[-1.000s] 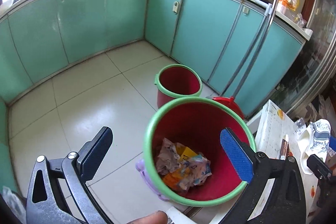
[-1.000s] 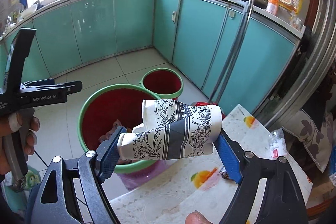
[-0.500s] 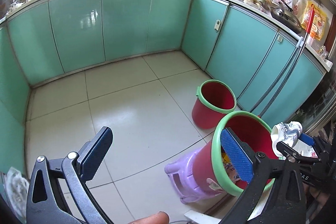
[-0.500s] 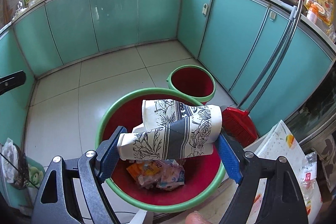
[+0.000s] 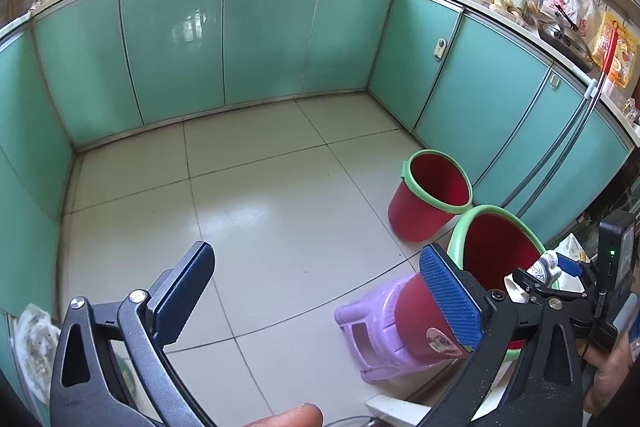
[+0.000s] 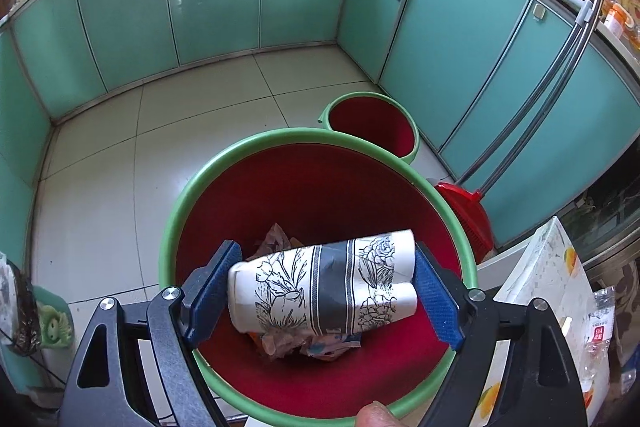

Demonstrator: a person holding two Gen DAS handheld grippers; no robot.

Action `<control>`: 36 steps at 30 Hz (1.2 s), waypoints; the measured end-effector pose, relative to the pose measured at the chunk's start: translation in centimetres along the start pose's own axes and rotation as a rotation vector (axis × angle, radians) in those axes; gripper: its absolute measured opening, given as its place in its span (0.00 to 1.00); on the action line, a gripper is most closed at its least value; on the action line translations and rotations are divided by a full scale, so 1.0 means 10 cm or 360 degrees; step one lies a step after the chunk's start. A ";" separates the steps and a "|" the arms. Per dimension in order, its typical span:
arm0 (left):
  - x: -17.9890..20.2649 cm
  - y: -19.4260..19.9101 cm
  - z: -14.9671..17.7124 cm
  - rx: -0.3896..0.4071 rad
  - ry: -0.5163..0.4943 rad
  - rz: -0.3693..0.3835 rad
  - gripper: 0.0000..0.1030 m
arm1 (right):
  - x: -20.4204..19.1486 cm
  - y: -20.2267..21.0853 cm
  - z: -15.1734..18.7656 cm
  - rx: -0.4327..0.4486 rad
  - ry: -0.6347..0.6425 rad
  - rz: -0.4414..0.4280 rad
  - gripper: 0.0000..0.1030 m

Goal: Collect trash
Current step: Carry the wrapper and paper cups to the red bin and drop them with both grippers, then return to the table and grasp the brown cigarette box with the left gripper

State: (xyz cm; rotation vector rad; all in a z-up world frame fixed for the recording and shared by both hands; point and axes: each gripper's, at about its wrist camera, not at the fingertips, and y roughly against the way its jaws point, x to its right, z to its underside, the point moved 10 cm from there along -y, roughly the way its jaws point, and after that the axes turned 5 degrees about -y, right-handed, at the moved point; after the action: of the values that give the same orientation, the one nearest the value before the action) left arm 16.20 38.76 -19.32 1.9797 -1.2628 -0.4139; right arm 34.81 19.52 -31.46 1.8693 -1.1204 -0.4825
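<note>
My right gripper point(image 6: 324, 299) is shut on a crushed white paper cup with black flower print point(image 6: 320, 291) and holds it inside the mouth of a red bin with a green rim point(image 6: 172, 227). Crumpled wrappers point(image 6: 280, 341) lie at the bin's bottom. My left gripper point(image 5: 316, 291) is open and empty, over the floor to the left of the same bin point(image 5: 496, 247). The right gripper with the cup point(image 5: 540, 271) shows at the right edge of the left wrist view.
The bin stands on a purple stool point(image 5: 368, 323). A second, empty red bin point(image 6: 368, 123) stands behind it by the teal cabinets point(image 6: 460, 47). A red broom point(image 6: 468, 211) leans at the right. A table with a fruit-print cloth point(image 6: 540, 267) is at lower right.
The right gripper has lowered the cup toward the bin's opening. The left gripper has swung left, away from the bin, toward the open floor.
</note>
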 end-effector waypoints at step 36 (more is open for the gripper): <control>2.51 1.00 0.16 0.0141 -0.0659 0.0579 1.00 | 1.78 2.43 1.02 0.0358 -0.0452 0.0315 0.96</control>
State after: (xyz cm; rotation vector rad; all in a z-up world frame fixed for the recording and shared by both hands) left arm 20.48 13.63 -10.26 1.7329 -1.8898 -0.6125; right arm 24.67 -5.52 -14.80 1.8931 -1.5889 -0.5377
